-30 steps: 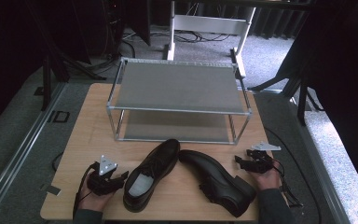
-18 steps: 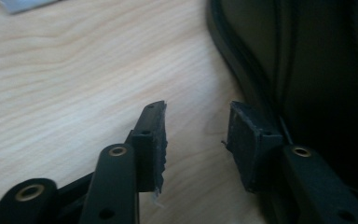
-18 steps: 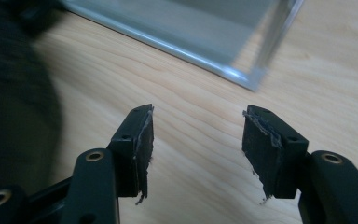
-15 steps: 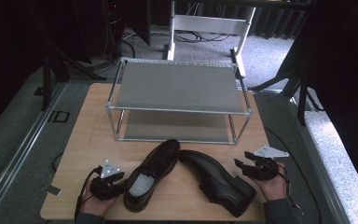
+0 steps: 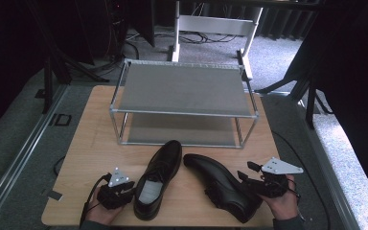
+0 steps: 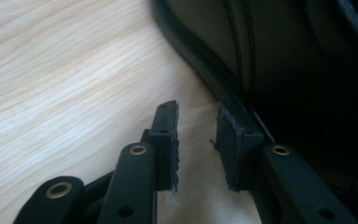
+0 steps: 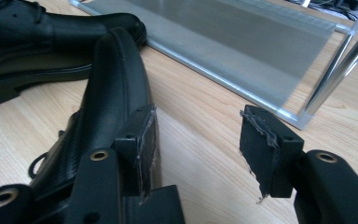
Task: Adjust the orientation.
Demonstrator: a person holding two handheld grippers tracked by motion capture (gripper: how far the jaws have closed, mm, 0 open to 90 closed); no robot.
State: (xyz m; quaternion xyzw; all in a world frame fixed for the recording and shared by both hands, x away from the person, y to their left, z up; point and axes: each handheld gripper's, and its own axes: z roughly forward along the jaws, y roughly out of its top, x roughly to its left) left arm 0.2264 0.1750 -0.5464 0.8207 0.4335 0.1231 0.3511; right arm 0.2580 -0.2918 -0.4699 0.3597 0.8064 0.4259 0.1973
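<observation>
Two black leather shoes lie on the wooden table (image 5: 91,143). The left shoe (image 5: 155,182) stands upright and shows its pale insole. The right shoe (image 5: 223,184) lies tipped on its side. My left gripper (image 5: 123,190) rests low beside the left shoe's heel. In the left gripper view, that gripper (image 6: 196,112) is narrowly open over bare wood, and its right pad is close against the shoe's sole edge (image 6: 233,88). My right gripper (image 5: 247,173) sits by the right shoe's heel. In the right gripper view, it (image 7: 198,114) is wide open, with the shoe (image 7: 112,88) beside its left jaw.
A two-tier metal shoe rack (image 5: 182,88) with grey shelves stands at the back half of the table. Its lower shelf (image 7: 242,56) lies just ahead of the right gripper. A white stand (image 5: 215,24) and cables are on the floor behind.
Both grippers have slid a little toward the near edge of the table. The left one has edged closer to the left shoe. The shoes have not moved.
</observation>
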